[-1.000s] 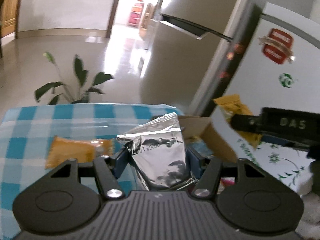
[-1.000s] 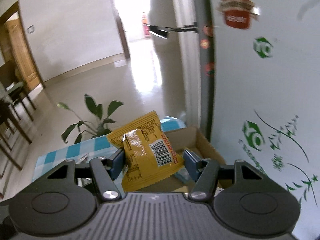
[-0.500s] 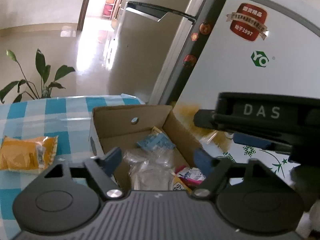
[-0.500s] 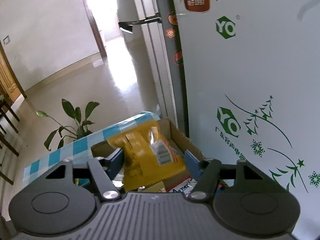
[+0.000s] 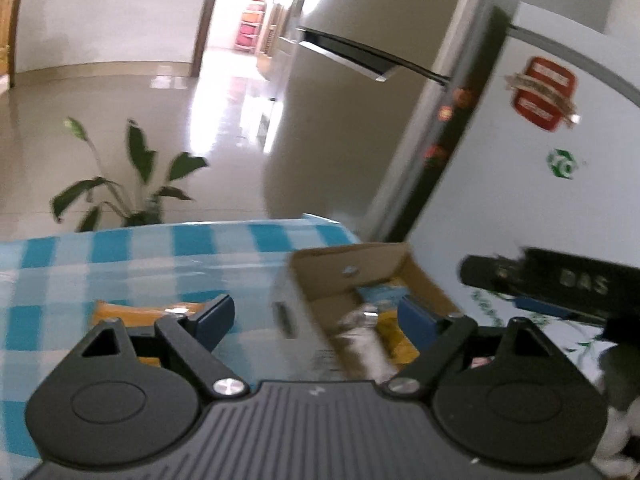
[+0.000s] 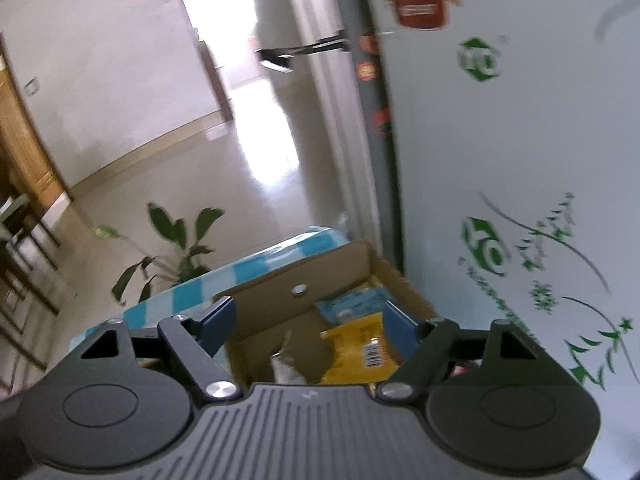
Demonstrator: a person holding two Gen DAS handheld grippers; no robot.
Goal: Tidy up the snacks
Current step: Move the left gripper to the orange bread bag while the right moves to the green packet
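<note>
Nearest, the left gripper [image 5: 316, 318] has its jaws spread wide with nothing between them, and the right gripper [image 6: 306, 320] is likewise spread and empty above the cardboard box [image 6: 340, 264]. The snacks lie mostly inside that box: a yellow packet with a barcode [image 6: 366, 350], a silvery pouch [image 5: 368, 344] and a pale blue packet [image 6: 352, 304] behind them. One orange packet [image 5: 132, 312] is left out on the checked tabletop [image 5: 120, 256], just beyond the left gripper's left finger.

The likely trouble is at that loose packet. It lies flat and looks slippery, so jaws that come down at a shallow angle could push it along the cloth instead of pinching it, or catch the cloth with it. A second risk is the box's near wall: it sits right of the left gripper, and a sideways sweep towards the packet, or back with it, could knock or shove the light box.

Room is uneven. The right gripper's body [image 5: 560, 284] juts in on the right of the left view, so the two tools are close over the box and could clash. The white fridge door [image 6: 520, 200] stands hard against the box's far right side, leaving no slack there. To the left the tabletop is open, and its far edge drops off towards a potted plant [image 5: 132, 184] and bare floor.
</note>
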